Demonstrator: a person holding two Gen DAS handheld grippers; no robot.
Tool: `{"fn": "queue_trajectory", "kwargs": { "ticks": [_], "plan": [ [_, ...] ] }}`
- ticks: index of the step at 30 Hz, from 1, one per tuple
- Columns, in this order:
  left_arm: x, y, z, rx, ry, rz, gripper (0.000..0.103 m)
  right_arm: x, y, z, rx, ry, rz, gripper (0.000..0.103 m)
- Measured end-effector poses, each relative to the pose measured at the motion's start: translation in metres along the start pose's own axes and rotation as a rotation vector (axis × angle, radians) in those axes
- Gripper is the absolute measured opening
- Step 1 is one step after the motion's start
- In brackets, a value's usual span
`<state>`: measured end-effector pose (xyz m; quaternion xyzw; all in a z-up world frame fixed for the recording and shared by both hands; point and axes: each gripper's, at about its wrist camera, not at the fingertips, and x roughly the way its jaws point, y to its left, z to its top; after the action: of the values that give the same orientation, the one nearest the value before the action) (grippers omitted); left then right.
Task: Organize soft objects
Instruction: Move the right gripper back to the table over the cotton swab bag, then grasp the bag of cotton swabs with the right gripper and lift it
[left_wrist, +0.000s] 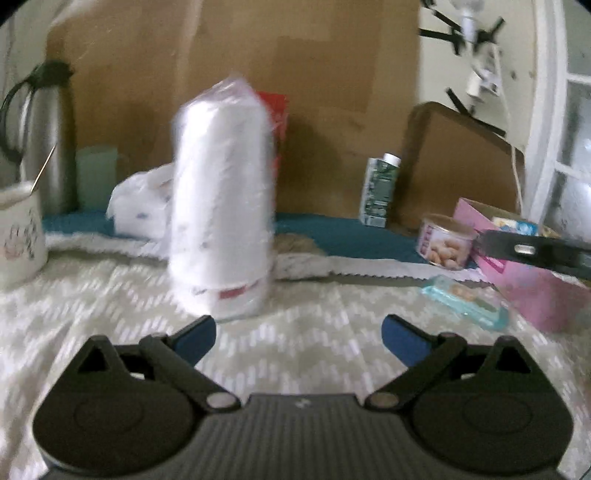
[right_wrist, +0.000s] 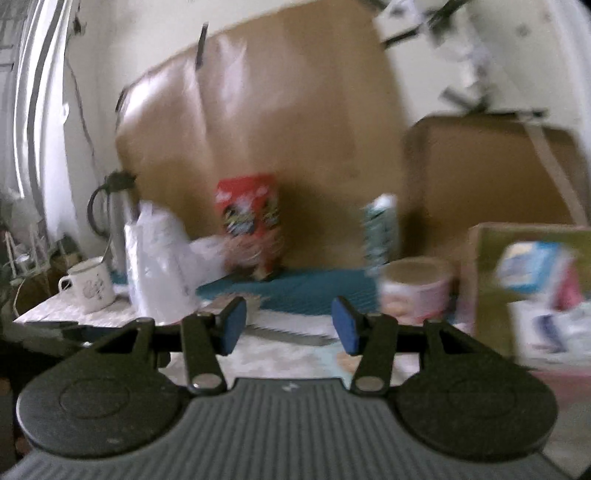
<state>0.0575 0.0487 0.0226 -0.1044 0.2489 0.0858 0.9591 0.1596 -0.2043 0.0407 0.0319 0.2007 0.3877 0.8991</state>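
A tall white roll pack in clear plastic (left_wrist: 221, 203) stands upright on the patterned cloth, just beyond my left gripper (left_wrist: 298, 341), which is open and empty. A crumpled white plastic bag (left_wrist: 138, 206) lies behind the pack to its left. The same white pack (right_wrist: 159, 266) shows at the left of the blurred right wrist view. My right gripper (right_wrist: 289, 325) hangs open over the cloth with nothing between its blue pads. A small light-blue packet (left_wrist: 465, 301) lies flat on the cloth at the right. The other gripper's black finger (left_wrist: 532, 251) reaches in from the right edge.
A pink box (left_wrist: 535, 288) holding packets sits at the right, a pink tin (left_wrist: 447, 245) beside it. A green carton (left_wrist: 380, 192), a red snack box (right_wrist: 251, 221), a steel flask (left_wrist: 48, 140), a white mug (left_wrist: 18, 240) and cardboard boxes (left_wrist: 461, 162) line the back.
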Motion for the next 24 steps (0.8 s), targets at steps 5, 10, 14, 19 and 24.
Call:
{"fn": "queue_trajectory", "kwargs": {
  "ticks": [5,10,14,19,24],
  "plan": [
    [-0.005,0.009,0.000,-0.055,-0.061,-0.059,0.098,0.077,0.001,0.004,0.174,0.144,0.037,0.054],
    [-0.011,0.017,-0.003,-0.083,-0.105,-0.095,0.099,0.143,0.011,0.009,0.203,0.241,0.027,0.060],
    [-0.013,0.022,-0.004,-0.108,-0.116,-0.116,0.099,0.175,0.019,0.013,0.167,0.299,0.019,0.065],
    [-0.013,0.024,-0.003,-0.126,-0.116,-0.135,0.100,0.200,0.023,0.009,0.121,0.362,0.045,0.058],
    [-0.012,0.027,-0.003,-0.144,-0.107,-0.143,0.100,0.189,0.023,0.009,0.151,0.356,0.079,0.033]
  ]
}}
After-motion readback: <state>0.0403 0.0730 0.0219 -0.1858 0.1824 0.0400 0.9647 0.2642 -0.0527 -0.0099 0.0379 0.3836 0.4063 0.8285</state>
